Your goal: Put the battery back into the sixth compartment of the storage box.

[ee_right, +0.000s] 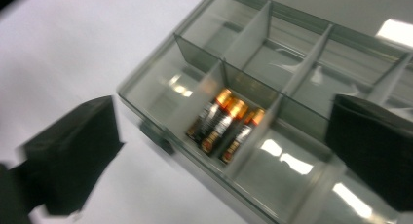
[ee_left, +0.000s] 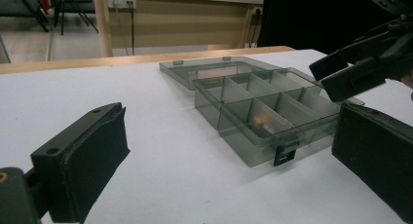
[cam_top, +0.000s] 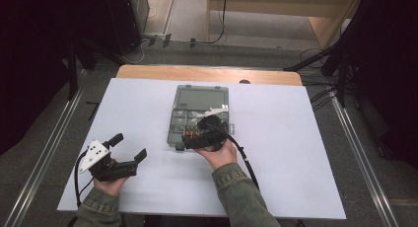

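Observation:
A smoky clear compartment box [cam_top: 173, 123] lies in the middle of the white table with its lid [cam_top: 202, 96] folded back flat. In the right gripper view, three orange-and-black batteries [ee_right: 224, 124] lie side by side in a middle compartment of the box's [ee_right: 146, 83] near row. My right gripper [ee_right: 226, 103] hovers open over that row, its jaws wide apart and nothing between them. In the high view the right gripper [cam_top: 193, 137] sits over the box's near edge. My left gripper [cam_top: 129, 147] rests open at the table's left, pointing toward the box [ee_left: 234, 136].
The box's black latch [ee_left: 285, 153] hangs at its near edge. Bare white tabletop [cam_top: 296, 153] spreads to the right and left of the box. A wooden strip [cam_top: 207, 74] runs along the table's far edge, with cables on the floor beyond it.

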A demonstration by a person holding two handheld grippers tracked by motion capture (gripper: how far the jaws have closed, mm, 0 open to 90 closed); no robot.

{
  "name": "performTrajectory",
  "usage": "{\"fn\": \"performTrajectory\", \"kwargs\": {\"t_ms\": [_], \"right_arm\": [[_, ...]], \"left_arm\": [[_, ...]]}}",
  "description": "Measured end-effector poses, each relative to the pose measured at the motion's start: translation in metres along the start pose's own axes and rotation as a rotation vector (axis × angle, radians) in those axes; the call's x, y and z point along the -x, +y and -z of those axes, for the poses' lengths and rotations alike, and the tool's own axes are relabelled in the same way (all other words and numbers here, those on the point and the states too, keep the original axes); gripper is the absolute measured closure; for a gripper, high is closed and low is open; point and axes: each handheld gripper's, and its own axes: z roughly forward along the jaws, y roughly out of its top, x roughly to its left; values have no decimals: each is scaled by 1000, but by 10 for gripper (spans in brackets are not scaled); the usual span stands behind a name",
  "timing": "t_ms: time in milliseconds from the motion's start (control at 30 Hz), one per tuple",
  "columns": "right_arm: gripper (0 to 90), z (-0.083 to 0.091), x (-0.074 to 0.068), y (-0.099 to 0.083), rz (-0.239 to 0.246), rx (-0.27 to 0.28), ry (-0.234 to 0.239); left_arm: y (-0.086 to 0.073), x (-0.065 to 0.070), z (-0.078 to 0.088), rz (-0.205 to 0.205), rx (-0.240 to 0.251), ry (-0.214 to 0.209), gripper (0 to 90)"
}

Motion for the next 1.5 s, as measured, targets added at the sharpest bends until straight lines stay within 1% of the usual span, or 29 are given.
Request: {"fn": "performTrajectory", "kwargs": {"t_ms": [33,67,100,133,200,267,400,433,467,567,667,700,867,967,1100,1233,1300,1367,1400,1433,1500], "right_arm": [[0,1,-2,-1,27,0,-26],[0,1,-3,-2,45,1,-42],[0,2,-4,-3,53,6,-44],[0,4,-3,-4,61,16,-35],[0,8,-3,-6,68,51,-19],[0,13,-2,-8,85,87,-17],[0,26,0,-21,129,183,-62],[0,29,2,-25,141,203,-68],[0,31,4,-28,142,209,-70],[0,38,14,-36,136,230,-76],[0,44,26,-44,106,249,-71],[0,46,29,-46,96,253,-77],[0,59,45,-59,73,285,-86],[0,68,56,-67,55,292,-104],[0,76,73,-79,10,286,-128],[0,85,87,-91,-26,299,-137],[0,90,93,-96,-28,314,-143],[0,95,96,-102,-34,335,-172],[0,98,98,-104,-44,355,-185],[0,100,100,-107,-52,373,-188],[0,104,105,-112,-69,389,-191]], "left_arm": [[0,0,0,1,1,0,0],[0,0,0,0,0,1,0],[0,0,0,1,0,1,0],[0,0,0,0,0,2,0],[0,0,0,-3,-1,1,0],[0,0,0,-1,-2,2,0],[-1,2,1,-7,-8,0,0],[-1,2,1,-7,-7,-1,0],[-1,3,1,-10,-10,0,0],[-1,4,0,-24,-13,5,0],[-1,4,0,-24,-13,7,0],[-1,3,0,-24,-14,7,0],[-1,3,0,-25,-14,10,0],[-1,3,0,-23,-15,11,0],[-1,3,0,-26,-14,12,0],[-1,3,1,-27,-15,14,0],[-1,3,1,-27,-16,15,0],[-1,3,1,-27,-16,14,0],[-1,3,1,-25,-17,14,0],[-1,3,1,-25,-16,15,0],[-1,3,1,-25,-16,16,0]]}}
